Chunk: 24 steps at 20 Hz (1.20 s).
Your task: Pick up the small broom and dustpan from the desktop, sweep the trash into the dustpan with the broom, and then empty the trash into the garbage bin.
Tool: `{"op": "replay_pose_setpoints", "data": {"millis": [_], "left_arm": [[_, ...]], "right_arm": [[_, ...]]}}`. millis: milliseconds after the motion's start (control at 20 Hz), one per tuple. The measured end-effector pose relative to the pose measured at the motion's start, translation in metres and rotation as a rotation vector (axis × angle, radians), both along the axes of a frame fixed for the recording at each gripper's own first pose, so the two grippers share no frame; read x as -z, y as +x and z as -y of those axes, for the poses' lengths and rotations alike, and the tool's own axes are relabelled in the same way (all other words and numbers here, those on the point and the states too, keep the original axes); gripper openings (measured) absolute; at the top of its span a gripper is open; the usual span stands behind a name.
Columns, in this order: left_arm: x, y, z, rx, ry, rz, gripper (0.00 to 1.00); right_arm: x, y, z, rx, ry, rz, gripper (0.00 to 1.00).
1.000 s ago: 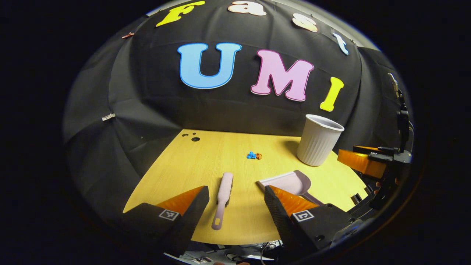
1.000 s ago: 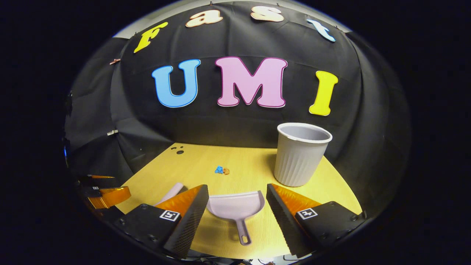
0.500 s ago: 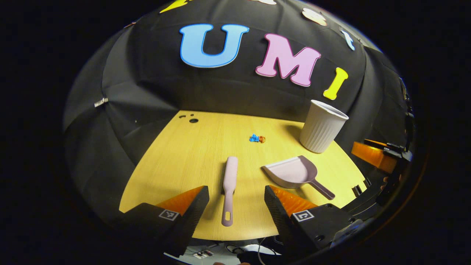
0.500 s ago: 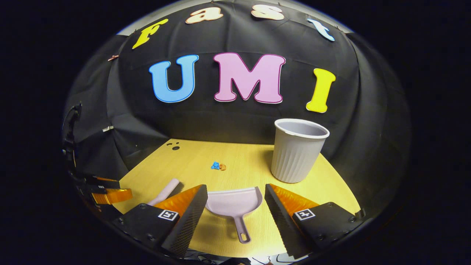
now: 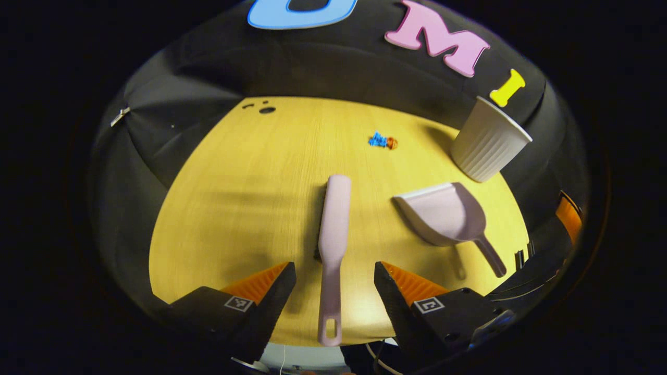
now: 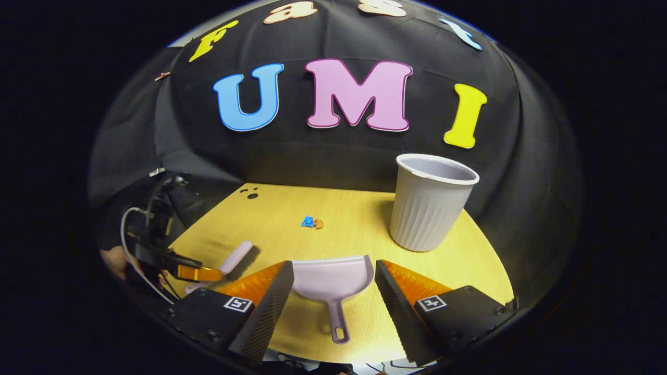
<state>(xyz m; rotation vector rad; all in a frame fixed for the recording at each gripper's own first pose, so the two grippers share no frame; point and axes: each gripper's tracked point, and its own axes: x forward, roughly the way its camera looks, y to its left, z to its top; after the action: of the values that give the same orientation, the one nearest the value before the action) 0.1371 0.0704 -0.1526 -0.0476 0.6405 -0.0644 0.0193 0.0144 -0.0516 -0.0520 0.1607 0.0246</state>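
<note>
A pale pink small broom (image 5: 333, 245) lies flat on the yellow wooden desktop (image 5: 250, 187), its handle toward me. My left gripper (image 5: 334, 278) is open, a finger on either side of that handle, apart from it. The matching dustpan (image 6: 333, 284) lies flat with its handle toward me, and my right gripper (image 6: 333, 284) stands open astride it without touching. Blue and orange trash bits (image 6: 312, 223) lie mid-table; the same trash (image 5: 383, 141) appears in the left gripper view. The ribbed grey garbage bin (image 6: 430, 203) stands upright at the back right.
In the right gripper view the left gripper (image 6: 195, 272) and a hand (image 6: 117, 260) with cables show at the left, by the broom (image 6: 232, 259). Small dark holes (image 6: 250, 194) mark the desktop's far left corner. The near table edge runs just below both grippers.
The left gripper has tilted down and moved forward over the broom, so its handle now lies between the fingers. The right gripper has crept slightly closer to the dustpan.
</note>
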Motion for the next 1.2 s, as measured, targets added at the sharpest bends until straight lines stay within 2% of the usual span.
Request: {"op": "replay_pose_setpoints", "data": {"millis": [200,400,550,650,750,800,900,1050,1150,1200], "left_arm": [[0.021,0.029,-0.003,-0.005,0.054,-0.088,0.96],[0.038,0.046,-0.001,0.001,0.109,-0.137,0.95],[0.051,0.050,0.000,-0.005,0.120,-0.178,0.88],[0.049,0.056,-0.006,-0.006,0.157,-0.157,0.86],[0.048,0.055,-0.006,-0.002,0.176,-0.157,0.65],[0.054,0.054,-0.006,-0.002,0.182,-0.158,0.62],[0.053,0.054,-0.006,-0.013,0.180,-0.131,0.41],[0.051,0.054,-0.006,-0.025,0.149,-0.064,0.34],[0.050,0.054,-0.008,-0.023,0.128,-0.021,0.28],[0.050,0.053,-0.009,-0.024,0.104,-0.008,0.29]], "right_arm": [[-0.005,0.001,0.018,0.032,-0.009,0.007,0.98],[-0.001,0.004,0.038,0.085,0.025,-0.010,0.98],[0.005,0.006,0.049,0.124,0.037,-0.035,0.98],[0.007,0.007,0.051,0.135,0.048,-0.047,0.98],[0.010,0.009,0.051,0.134,0.056,-0.062,0.98],[0.013,0.011,0.050,0.132,0.060,-0.073,0.98],[0.021,0.016,0.048,0.125,0.066,-0.102,0.98],[0.050,0.025,0.046,0.124,0.049,-0.208,0.98],[0.074,0.026,0.037,0.094,0.043,-0.300,0.98],[0.083,0.026,0.034,0.077,0.039,-0.333,0.99]]}}
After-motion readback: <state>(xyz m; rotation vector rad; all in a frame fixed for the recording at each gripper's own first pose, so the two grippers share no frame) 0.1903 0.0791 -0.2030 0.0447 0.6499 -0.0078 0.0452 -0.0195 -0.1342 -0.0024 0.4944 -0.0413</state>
